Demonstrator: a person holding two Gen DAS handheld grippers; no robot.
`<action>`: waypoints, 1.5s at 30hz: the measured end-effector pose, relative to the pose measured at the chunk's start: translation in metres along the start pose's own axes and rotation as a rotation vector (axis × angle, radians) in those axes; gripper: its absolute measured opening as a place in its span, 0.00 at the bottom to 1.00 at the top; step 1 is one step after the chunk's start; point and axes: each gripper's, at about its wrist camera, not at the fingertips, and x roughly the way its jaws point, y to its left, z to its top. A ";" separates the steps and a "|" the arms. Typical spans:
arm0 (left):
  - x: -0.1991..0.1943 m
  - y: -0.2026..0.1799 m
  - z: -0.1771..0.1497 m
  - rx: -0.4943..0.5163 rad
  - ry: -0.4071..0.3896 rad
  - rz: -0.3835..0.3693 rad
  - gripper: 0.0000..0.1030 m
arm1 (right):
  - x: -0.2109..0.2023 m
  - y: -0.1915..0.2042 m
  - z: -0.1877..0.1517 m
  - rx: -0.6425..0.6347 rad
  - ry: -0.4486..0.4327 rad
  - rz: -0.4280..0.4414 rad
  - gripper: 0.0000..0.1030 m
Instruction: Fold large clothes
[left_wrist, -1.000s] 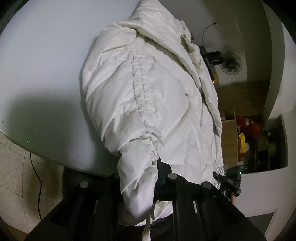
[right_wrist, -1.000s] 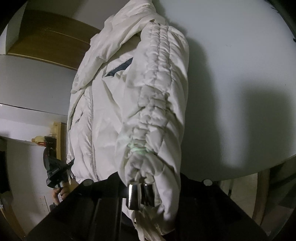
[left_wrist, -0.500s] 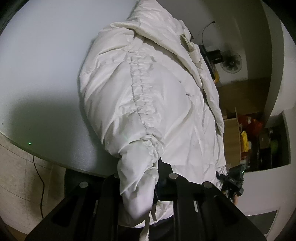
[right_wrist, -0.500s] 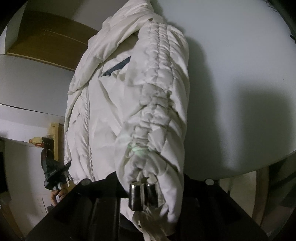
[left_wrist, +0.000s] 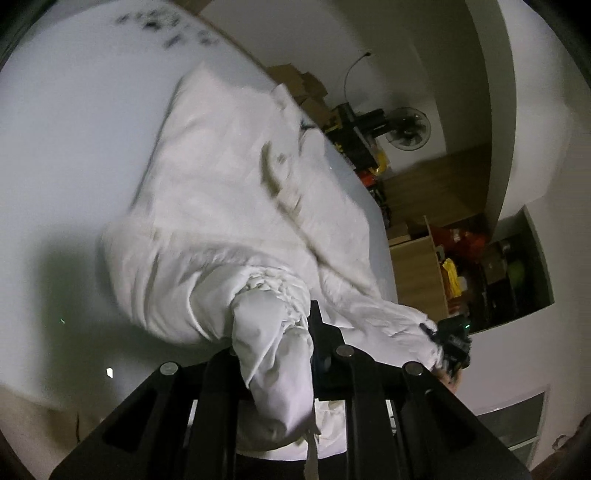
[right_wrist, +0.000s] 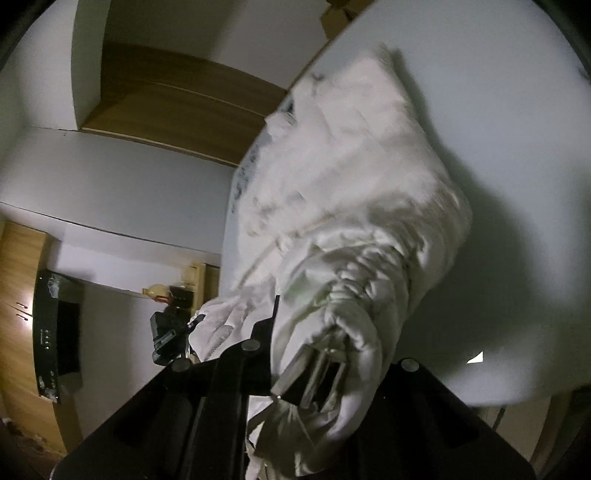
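A white puffer jacket (left_wrist: 229, 192) lies lengthwise on the white table (left_wrist: 74, 147), with its near end lifted. My left gripper (left_wrist: 295, 332) is shut on the bunched cuff of one sleeve, which drapes over its fingers. In the right wrist view the jacket (right_wrist: 351, 177) blurs above the table (right_wrist: 517, 129). My right gripper (right_wrist: 317, 365) pinches the other sleeve's cuff between metal pads, its jaws still closing tighter on the fabric. Each view shows the opposite gripper at the far cuff: the right gripper (left_wrist: 448, 345) and the left gripper (right_wrist: 170, 336).
Past the table's far edge stand cardboard boxes (left_wrist: 295, 77), a black fan (left_wrist: 408, 127) and a wooden shelf (left_wrist: 461, 266) full of clutter. In the right wrist view a wooden cabinet (right_wrist: 18, 295) and a black appliance (right_wrist: 48, 332) stand at the left.
Both grippers have risen with the cuffs in them. The jacket's near end has come up off the table and the sleeves now bunch toward the body. The picture is blurred by motion.
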 end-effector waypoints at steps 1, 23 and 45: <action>0.000 -0.008 0.014 0.005 -0.004 0.000 0.14 | 0.001 0.009 0.014 -0.008 -0.001 0.000 0.08; 0.198 -0.009 0.295 0.010 -0.007 0.327 0.14 | 0.146 -0.056 0.291 0.232 -0.003 -0.116 0.08; 0.099 0.031 0.339 -0.180 -0.380 0.050 1.00 | 0.079 -0.036 0.310 0.162 -0.386 -0.002 0.72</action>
